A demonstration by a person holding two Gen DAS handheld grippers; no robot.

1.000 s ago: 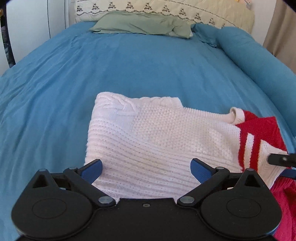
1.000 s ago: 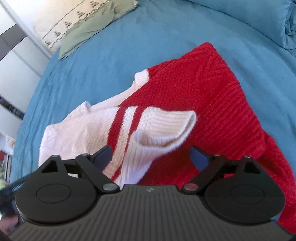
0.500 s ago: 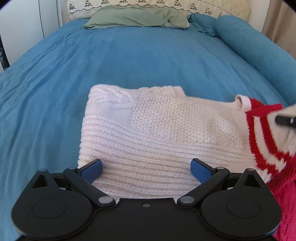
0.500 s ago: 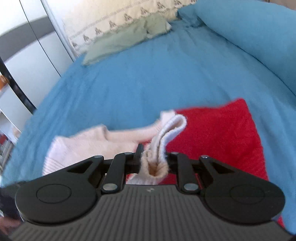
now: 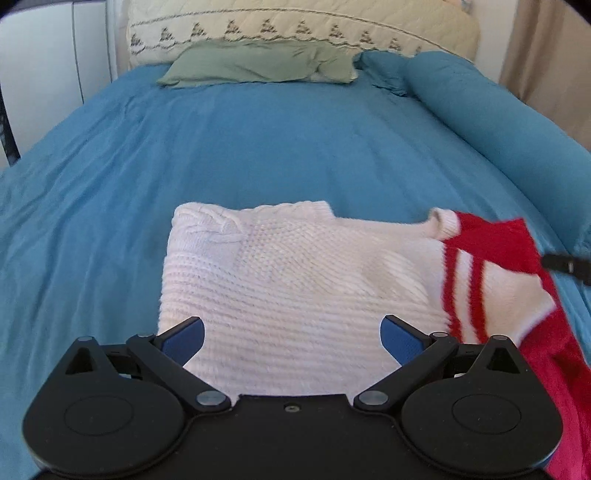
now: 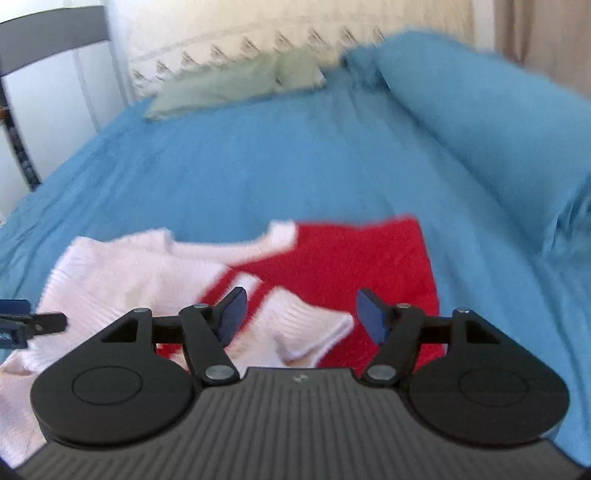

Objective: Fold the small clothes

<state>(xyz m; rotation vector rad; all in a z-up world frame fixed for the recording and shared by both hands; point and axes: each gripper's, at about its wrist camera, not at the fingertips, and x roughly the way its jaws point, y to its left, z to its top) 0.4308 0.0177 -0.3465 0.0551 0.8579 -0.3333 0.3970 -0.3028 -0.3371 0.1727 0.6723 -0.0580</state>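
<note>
a chunky knit sweater [image 5: 295,280] lies across the lower middle of the left wrist view, its white half thick and ribbed in horizontal rows with a pebbled panel above and a cable twist at the upper left corner. its red half [image 6: 354,254] is a finer knit and fills the centre of the right wrist view, a flat rectangular panel reaching toward the right. a white sleeve with two red stripes [image 5: 491,295] is folded over where the two colours meet, its ribbed cuff [image 6: 314,328] lying loosely on the red part. everything rests on a smooth blue bed cover [image 5: 258,147] with soft creases; a long blue bolster [image 5: 517,129] runs down the right side, and a flat sage green pillow [image 5: 258,62] sits at the top before a cream quilted headboard [image 5: 295,29] with a stitched border.

the left claw [image 5: 293,336] stands wide, blue textured pads spread over the near edge of the white knit, gripping nothing. the right claw [image 6: 299,314] is also spread apart, though less so, its pads either side of the cuff; whether they touch it is unclear. the right wrist view is blurred.
</note>
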